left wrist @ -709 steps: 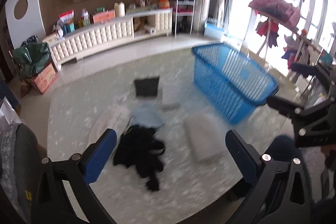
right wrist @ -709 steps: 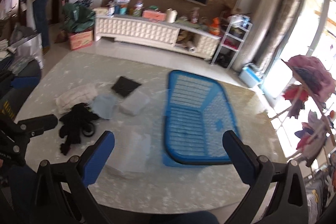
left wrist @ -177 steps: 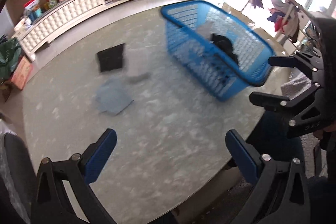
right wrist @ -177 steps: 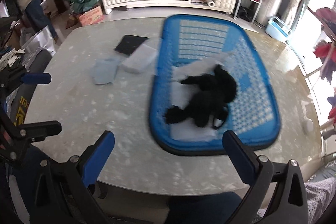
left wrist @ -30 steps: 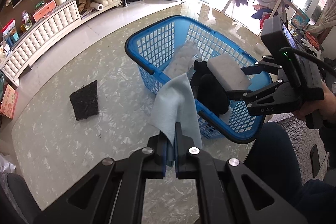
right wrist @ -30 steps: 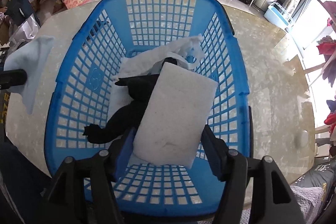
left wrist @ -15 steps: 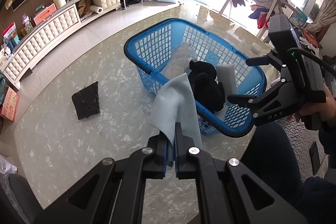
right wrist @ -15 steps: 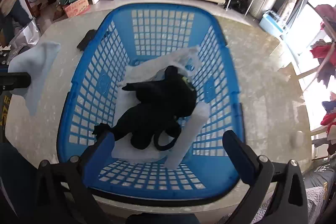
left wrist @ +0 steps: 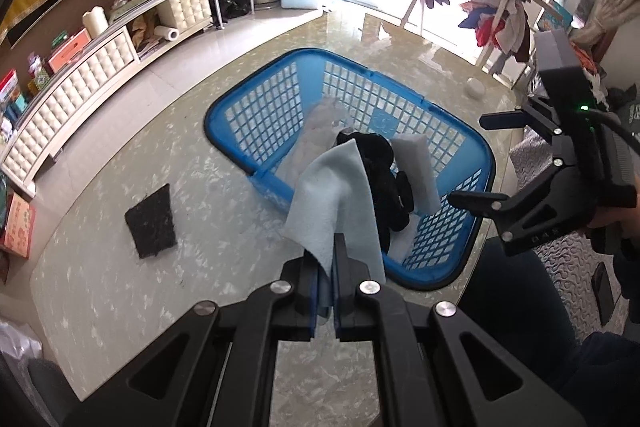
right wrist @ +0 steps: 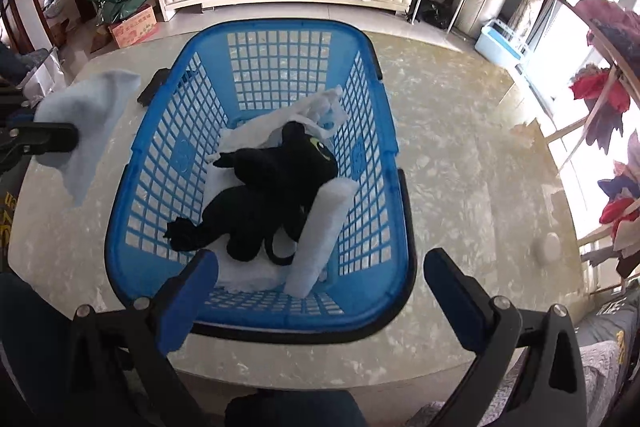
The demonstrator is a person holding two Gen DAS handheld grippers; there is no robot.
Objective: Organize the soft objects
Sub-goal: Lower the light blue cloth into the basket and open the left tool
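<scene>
I take the blue basket (left wrist: pixel 486 163) on the marble table (left wrist: pixel 100 259) as my landmark. My left gripper (left wrist: pixel 326 267) has its jaws pinched together on one pale blue cloth (left wrist: pixel 336 203), which hangs in the air above the basket's near-left rim, not inside it. My right gripper (right wrist: pixel 320 291) hovers over the basket's near end with its jaws spread wide and nothing between them. Only the left wrist view shows the one black square pad (left wrist: pixel 152 217) in full, lying flat on the table well to the left of the basket; in the right wrist view only a dark corner of it peeks past the basket's far-left rim. Only the right wrist view lets me look straight down into the basket and count its load: one black plush toy (right wrist: pixel 268 187) with a yellow-green eye, one white foam block (right wrist: pixel 320 235) leaning against the basket's right wall beside the toy, and crumpled white material (right wrist: pixel 316 111) under the toy, whose number of pieces I cannot tell. The right wrist view also shows my left gripper's tip (right wrist: pixel 52 139) with the cloth to the left of the basket.
</scene>
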